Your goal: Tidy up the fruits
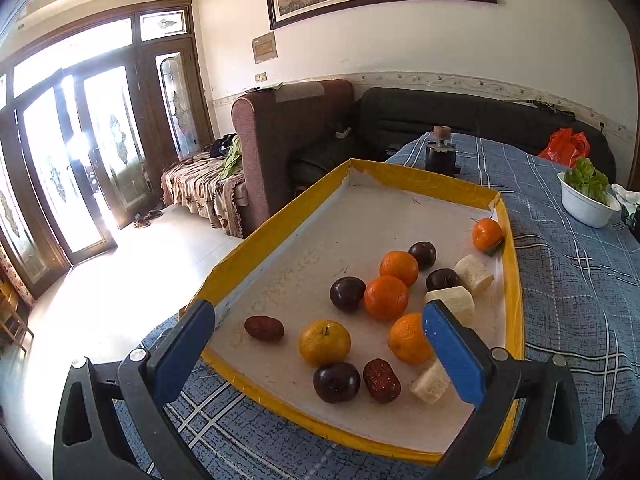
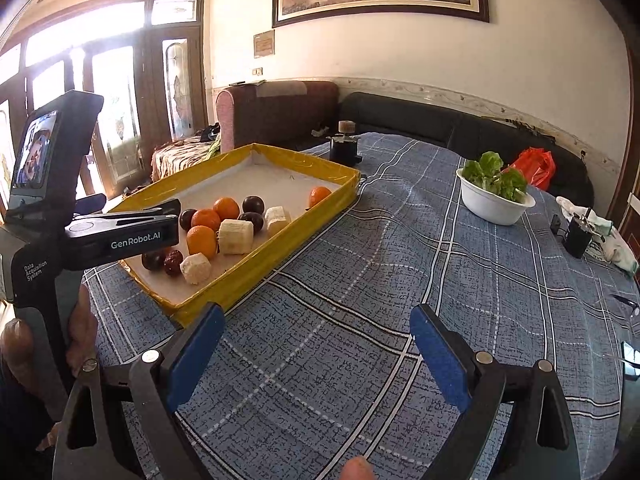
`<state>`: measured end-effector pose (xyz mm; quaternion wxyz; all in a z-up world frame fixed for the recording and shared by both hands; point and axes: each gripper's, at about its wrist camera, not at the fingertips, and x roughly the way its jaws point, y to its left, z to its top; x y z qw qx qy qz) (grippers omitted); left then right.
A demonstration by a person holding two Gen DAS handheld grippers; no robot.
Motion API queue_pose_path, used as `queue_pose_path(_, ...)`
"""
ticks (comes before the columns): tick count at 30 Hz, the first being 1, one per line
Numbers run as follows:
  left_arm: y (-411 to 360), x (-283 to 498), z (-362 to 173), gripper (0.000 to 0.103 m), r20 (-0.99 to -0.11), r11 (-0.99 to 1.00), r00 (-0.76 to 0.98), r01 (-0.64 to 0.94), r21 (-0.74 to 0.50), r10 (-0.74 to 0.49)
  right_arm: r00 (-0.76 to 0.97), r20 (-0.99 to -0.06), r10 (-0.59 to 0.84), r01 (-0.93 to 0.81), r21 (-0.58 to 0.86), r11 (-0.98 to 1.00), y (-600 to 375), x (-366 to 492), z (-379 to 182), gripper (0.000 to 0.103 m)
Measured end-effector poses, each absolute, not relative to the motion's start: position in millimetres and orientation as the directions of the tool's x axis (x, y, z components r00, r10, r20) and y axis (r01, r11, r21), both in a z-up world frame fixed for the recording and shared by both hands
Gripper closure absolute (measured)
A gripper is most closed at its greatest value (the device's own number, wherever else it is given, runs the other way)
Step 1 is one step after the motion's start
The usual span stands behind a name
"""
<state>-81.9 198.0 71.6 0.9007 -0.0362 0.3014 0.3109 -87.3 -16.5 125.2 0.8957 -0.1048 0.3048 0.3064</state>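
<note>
— So, what do I have in front of my left gripper now?

— Its blue fingers are spread wide and pinch nothing. They hang over the near end of the yellow-edged tray, which lies on the surface with the blue checked cloth.

— And the fruits?

— All are inside the tray, in its near and right part. I count five oranges: a yellowish one at the front, one partly behind my right finger, two touching in the middle, and one alone in the far right corner. Four dark plums lie among them, also two red dates and three pale peeled banana pieces.

— And my right gripper?

— I hold it to the right of the tray, above the bare cloth, fingers also spread and holding nothing. A white bowl with green lettuce stands well apart from the tray, to the right.
</note>
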Motion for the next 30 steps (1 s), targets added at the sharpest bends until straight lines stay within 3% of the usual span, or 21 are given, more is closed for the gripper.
queue_pose_path(30, 198.1, -92.1, 81.7, 0.000, -0.542, 0.784, 0.617, -0.606, 0.136, 0.571, 0.621, -0.630, 0.466, -0.580, 0.030, 0.814, -22.9, -75.6, 123.3, 0.006)
